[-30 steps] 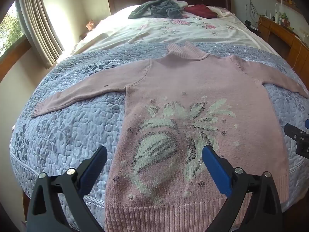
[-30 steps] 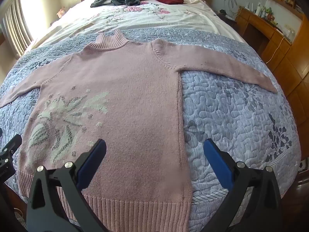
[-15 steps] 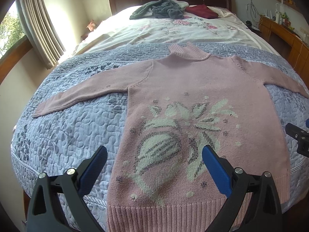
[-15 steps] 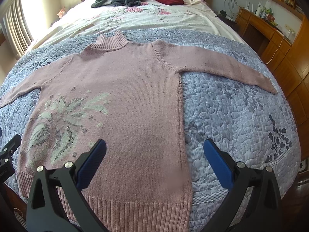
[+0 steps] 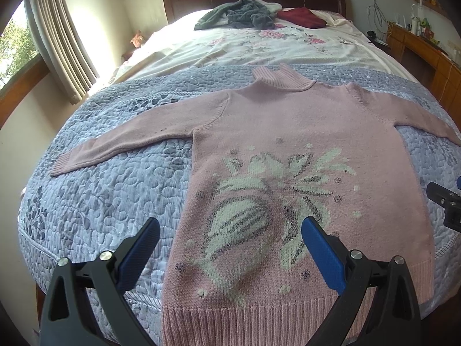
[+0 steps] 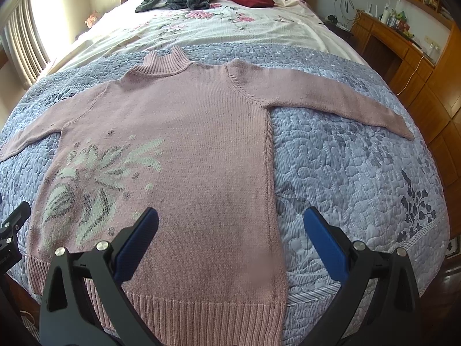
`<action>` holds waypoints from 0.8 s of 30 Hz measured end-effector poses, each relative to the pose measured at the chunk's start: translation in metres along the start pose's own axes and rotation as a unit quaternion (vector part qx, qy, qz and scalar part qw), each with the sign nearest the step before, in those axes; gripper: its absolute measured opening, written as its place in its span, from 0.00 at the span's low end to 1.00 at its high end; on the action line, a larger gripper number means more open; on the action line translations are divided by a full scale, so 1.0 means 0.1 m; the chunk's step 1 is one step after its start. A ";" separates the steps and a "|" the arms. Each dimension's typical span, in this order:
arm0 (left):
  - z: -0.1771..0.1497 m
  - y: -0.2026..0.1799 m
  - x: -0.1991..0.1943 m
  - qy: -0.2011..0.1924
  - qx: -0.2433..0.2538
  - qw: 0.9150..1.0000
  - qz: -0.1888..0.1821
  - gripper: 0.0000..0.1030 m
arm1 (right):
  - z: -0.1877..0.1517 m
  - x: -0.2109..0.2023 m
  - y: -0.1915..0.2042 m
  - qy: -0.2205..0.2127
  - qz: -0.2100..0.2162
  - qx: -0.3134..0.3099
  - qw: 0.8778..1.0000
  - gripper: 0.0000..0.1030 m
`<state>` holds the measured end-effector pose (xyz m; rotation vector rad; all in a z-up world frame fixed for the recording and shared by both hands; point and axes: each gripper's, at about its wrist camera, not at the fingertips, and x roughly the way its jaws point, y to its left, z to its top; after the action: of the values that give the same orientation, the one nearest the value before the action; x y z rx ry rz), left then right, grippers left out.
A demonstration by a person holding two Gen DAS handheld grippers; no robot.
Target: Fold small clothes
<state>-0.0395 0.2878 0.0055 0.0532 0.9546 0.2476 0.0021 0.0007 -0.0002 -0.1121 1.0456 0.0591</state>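
Sweater [image 5: 302,132] is laid flat on the bed [image 5: 115,190], collar far, ribbed hem nearest both tools, sleeves stretched sideways. Left tool [image 5: 230,248] is held spread above the hem's left part, right tool [image 6: 230,242] spread above its right corner; nothing is pinched

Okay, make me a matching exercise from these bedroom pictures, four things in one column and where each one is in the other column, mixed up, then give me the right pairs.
Things:
1. pink sweater
2. grey garment
3. dark red garment
4. curtain

Places:
A. by the window, beside the bed
B. heaped near the headboard, on the curtain side
C. spread flat on the blue-grey quilt, sleeves out
D. near the headboard, on the wooden furniture side

Pairs: 1-C, 2-B, 3-D, 4-A
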 end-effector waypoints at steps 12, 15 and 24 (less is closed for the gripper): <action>0.00 -0.01 0.00 -0.006 -0.001 1.000 -0.004 0.96 | 0.01 0.02 -0.02 0.003 -0.005 -0.001 1.000 0.97; 0.00 -0.03 0.01 -0.003 0.000 1.000 -0.004 0.96 | 0.03 0.02 -0.05 0.007 -0.010 -0.002 1.000 0.97; 0.37 -0.28 0.20 0.006 0.001 1.000 -0.019 0.96 | 0.43 0.26 -1.02 -0.009 0.015 0.058 0.998 0.97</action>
<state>0.0068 0.2674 0.0070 0.0364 0.9664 0.2125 0.0624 -0.0956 0.0053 0.0103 1.0314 0.0260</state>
